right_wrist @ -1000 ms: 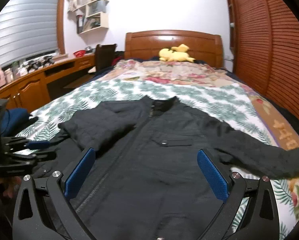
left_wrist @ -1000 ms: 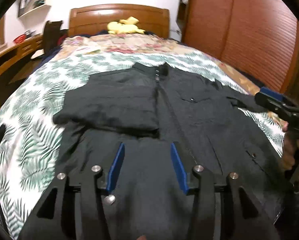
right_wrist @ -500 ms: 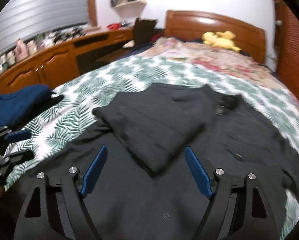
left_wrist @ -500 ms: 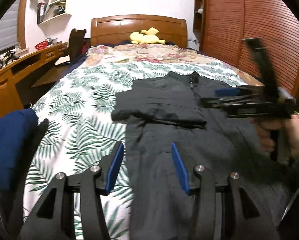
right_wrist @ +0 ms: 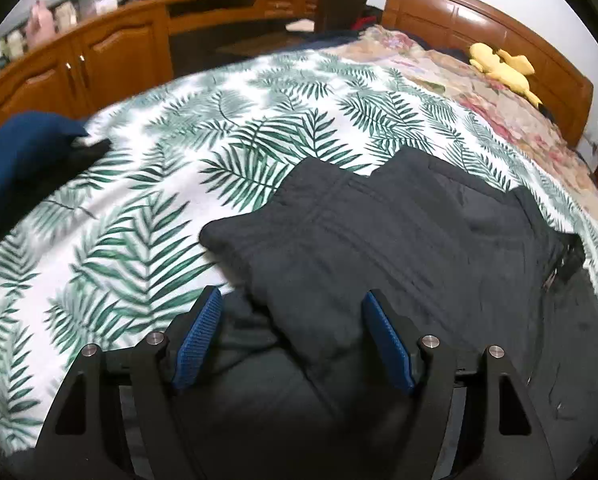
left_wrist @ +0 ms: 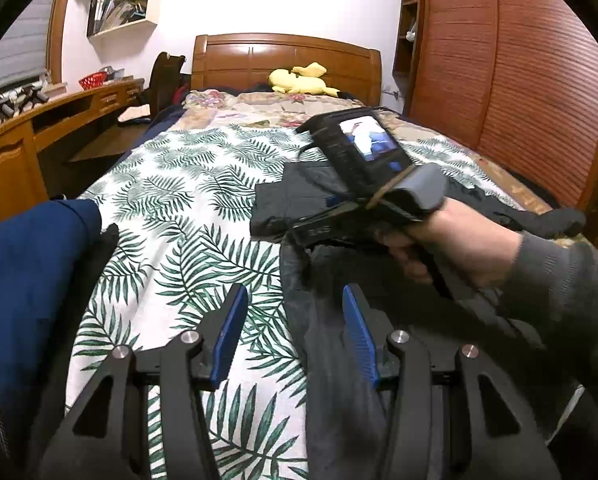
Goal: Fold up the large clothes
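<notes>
Black jacket (right_wrist: 399, 248) lies on the leafy bed (right_wrist: 147, 184), one sleeve folded in. Right gripper (right_wrist: 291, 336) jaws closing over the sleeve, not pinching yet. Left gripper (left_wrist: 291, 336) jaws spread, empty, at the jacket's edge.

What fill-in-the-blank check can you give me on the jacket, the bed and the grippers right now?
1. The black jacket lies on a bedspread printed with green ____.
2. One sleeve is folded across the jacket's ____.
3. The plush toy by the headboard is coloured ____.
4. The left gripper holds ____, while the right gripper closes above the folded sleeve.

Missing words: leaves; front; yellow; nothing
</notes>
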### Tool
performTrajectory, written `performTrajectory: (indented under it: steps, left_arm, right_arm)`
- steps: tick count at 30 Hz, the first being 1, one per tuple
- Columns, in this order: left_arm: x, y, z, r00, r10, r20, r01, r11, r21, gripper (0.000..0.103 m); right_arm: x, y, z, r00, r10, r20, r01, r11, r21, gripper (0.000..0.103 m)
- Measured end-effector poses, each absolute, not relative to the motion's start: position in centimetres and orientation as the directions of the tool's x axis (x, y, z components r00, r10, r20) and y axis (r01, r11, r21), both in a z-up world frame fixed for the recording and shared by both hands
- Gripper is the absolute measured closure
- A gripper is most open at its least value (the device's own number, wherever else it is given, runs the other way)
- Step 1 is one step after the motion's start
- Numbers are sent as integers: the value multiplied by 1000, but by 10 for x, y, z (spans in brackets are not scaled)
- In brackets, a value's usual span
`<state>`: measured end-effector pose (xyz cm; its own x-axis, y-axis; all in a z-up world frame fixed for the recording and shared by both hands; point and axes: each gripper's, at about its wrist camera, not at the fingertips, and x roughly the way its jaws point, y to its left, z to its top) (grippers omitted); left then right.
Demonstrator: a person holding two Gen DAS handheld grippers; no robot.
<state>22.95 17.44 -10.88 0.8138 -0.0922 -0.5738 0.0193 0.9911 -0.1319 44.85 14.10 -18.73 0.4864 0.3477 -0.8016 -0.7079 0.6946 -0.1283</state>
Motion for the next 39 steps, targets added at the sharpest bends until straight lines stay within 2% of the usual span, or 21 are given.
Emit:
performTrajectory:
  steps: [1,2,3,5,8,15,23,30,37,39]
  left_arm:
    - [229,175,-109,814,-94,-573,20,991,-135,55]
    - [227,177,-108,816,-90,-571,17,991,-132,55]
    - [227,178,-108,817,-88,-570,16,991,-131,55]
    - [225,180,-108,819,-89,-567,18,991,-130,55]
    - [224,181,-110,819,-87,-567,16,991,-130,55]
    - [226,168,-110,814,-122,-569,46,988,-146,55]
    - [230,137,-104,814,-156,-559,96,986,-135,55]
    - [233,106,-101,812,-185,-554,139,982,-124,55]
    - [232,84,-101,805,-206,-557,168,979,-119,55]
    - [231,81,-102,804,-205,-558,169,979,-116,55]
  right_arm:
    - [453,145,-191,490,312,-814,-698,700,-152,32]
    - [458,147,-194,490,286,-823,-689,705,-165,45]
    - [462,146,-195,480,288,-828,-691,706,-155,51]
    - [464,145,-193,471,303,-828,-695,706,-137,81]
    - [462,134,-180,488,339,-805,-682,723,-109,96]
    - [433,72,-118,617,436,-655,-626,776,-74,101]
    - [369,-55,-81,721,411,-558,-500,866,-8,101]
    - [329,-138,-110,727,306,-615,-367,930,28,101]
    - [294,-173,-140,691,244,-680,-351,936,-21,101]
    - [285,-175,-140,698,235,-677,-357,933,-45,96]
